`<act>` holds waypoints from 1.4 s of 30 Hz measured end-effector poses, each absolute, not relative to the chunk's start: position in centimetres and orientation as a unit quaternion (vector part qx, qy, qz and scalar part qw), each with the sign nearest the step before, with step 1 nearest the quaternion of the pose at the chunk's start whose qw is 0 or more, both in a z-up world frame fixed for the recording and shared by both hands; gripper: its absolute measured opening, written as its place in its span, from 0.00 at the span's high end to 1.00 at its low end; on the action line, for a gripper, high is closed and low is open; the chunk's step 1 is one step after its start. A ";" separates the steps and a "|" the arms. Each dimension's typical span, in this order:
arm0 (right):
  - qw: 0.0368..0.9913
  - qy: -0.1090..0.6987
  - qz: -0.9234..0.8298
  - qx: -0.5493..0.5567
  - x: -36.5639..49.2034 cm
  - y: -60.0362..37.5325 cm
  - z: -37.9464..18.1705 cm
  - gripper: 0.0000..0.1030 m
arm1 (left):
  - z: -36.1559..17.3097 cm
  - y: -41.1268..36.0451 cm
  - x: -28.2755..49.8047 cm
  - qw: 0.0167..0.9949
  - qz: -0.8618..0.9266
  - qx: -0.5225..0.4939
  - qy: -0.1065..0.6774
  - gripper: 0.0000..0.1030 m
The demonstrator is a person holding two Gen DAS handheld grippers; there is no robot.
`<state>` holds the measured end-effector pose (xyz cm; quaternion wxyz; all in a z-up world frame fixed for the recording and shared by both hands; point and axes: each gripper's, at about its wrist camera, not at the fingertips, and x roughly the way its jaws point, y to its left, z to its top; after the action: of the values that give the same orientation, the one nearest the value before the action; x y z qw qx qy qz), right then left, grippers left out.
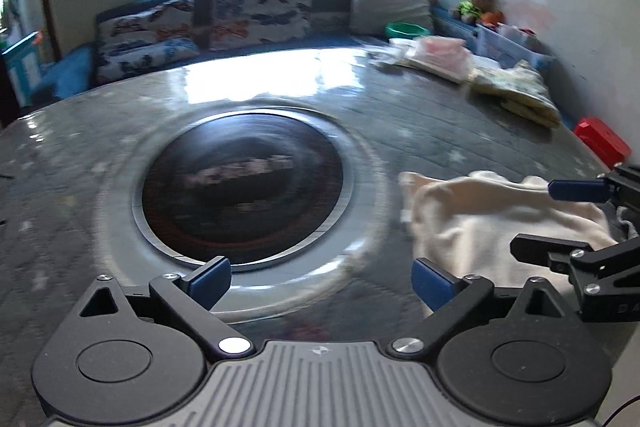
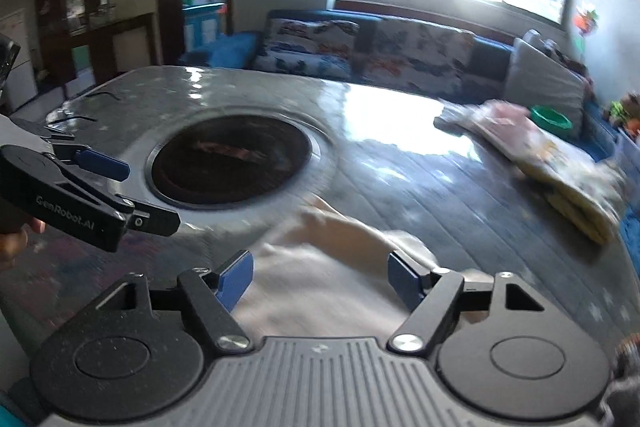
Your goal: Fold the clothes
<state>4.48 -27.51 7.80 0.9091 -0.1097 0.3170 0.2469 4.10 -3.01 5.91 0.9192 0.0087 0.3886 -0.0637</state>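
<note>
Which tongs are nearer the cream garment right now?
Right. The right tongs hang open directly over the cream garment; the left tongs are open beside it, over the round hob.

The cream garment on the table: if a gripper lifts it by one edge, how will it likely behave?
The cream garment lies rumpled in soft folds, so it would probably droop rather than hold shape. It looks thin, so likely light. On the glossy table it may slide when pushed.
</note>
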 end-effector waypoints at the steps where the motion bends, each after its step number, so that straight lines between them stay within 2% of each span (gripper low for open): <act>1: 0.908 0.313 0.255 -0.113 4.7 -26.5 8.0 0.23 | 5.9 -2.1 4.0 0.920 -0.052 0.007 0.389 0.03; 9: 0.892 0.311 0.310 -0.108 7.1 -19.4 8.3 0.23 | 4.9 5.1 3.3 0.918 0.031 -0.013 0.396 0.01; 19: 0.887 0.323 0.321 -0.075 9.6 -13.0 4.8 0.19 | 2.7 11.2 3.8 0.912 0.107 -0.045 0.394 0.00; 29: 0.889 0.340 0.304 -0.049 10.7 -11.3 1.6 0.15 | 0.7 12.8 4.0 0.910 0.128 -0.053 0.390 0.00; 42: 0.886 0.346 0.303 -0.049 11.0 -10.3 0.0 0.06 | 0.2 12.8 4.5 0.918 0.137 -0.050 0.367 0.00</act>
<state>11.02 -10.34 0.04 0.8864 -0.0493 0.3460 0.3034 4.50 12.77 0.19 0.9185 -0.0496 0.3675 0.1374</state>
